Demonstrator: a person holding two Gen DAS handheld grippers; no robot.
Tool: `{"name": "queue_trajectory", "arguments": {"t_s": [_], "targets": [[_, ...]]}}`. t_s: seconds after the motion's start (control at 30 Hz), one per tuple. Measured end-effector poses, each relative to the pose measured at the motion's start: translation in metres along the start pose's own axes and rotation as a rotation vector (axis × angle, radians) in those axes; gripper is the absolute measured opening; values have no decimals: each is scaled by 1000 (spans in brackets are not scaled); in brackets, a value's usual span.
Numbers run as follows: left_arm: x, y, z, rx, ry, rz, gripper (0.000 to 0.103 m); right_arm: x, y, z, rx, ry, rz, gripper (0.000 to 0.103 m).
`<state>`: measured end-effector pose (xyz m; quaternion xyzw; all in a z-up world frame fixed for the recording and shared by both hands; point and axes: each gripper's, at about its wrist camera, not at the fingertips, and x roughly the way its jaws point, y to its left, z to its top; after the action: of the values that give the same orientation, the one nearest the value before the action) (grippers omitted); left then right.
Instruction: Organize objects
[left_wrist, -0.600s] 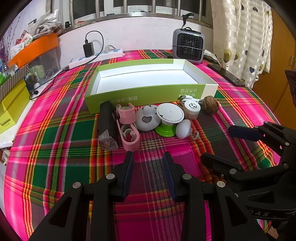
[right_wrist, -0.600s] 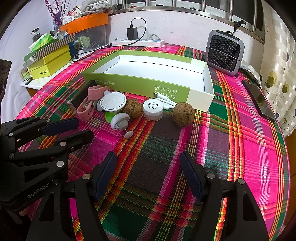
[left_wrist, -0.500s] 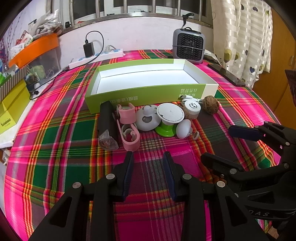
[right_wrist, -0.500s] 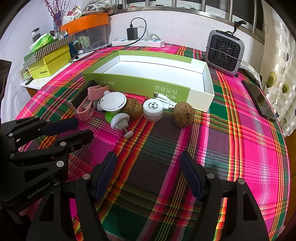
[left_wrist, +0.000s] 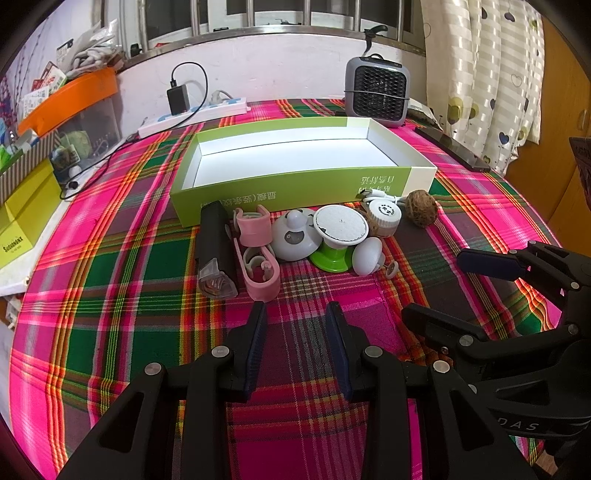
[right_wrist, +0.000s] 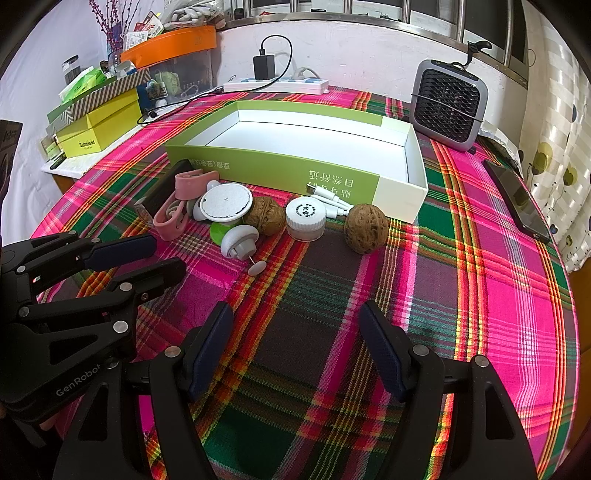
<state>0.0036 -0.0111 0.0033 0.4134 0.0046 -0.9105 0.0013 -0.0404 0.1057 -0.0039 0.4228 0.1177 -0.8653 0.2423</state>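
Observation:
An empty green-and-white box (left_wrist: 295, 184) lies mid-table on the plaid cloth. Along its near wall sits a cluster: a black light (left_wrist: 214, 243), two pink clips (left_wrist: 258, 269), a white dome (left_wrist: 295, 238), a white disc on a green base (left_wrist: 340, 225), a white knob (left_wrist: 367, 251), a white-capped jar (right_wrist: 306, 218), a white cable (right_wrist: 332, 201) and two walnuts (right_wrist: 365, 229). My left gripper (left_wrist: 296, 310) hovers just short of the pink clips, open, nothing between its fingers. My right gripper (right_wrist: 295, 310) stands wide open over bare cloth, short of the jar and walnut.
A grey fan heater (left_wrist: 376, 92) and a power strip (left_wrist: 192, 118) with a charger stand at the back. A dark phone (right_wrist: 517, 199) lies near the right edge. Yellow boxes (right_wrist: 99, 125) and an orange-lidded bin (right_wrist: 170, 40) crowd the left. The two grippers sit side by side.

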Motion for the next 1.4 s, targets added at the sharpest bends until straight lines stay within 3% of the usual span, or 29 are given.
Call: {"name": "queue_trajectory", "arguments": {"t_s": [1.03, 1.4], "targets": [[1, 5, -1, -5, 6, -17, 31, -1, 0, 1, 6, -1, 5, 71], [-11, 17, 4, -33, -39, -24, 31, -5, 0, 6, 5, -24, 51, 71]]}}
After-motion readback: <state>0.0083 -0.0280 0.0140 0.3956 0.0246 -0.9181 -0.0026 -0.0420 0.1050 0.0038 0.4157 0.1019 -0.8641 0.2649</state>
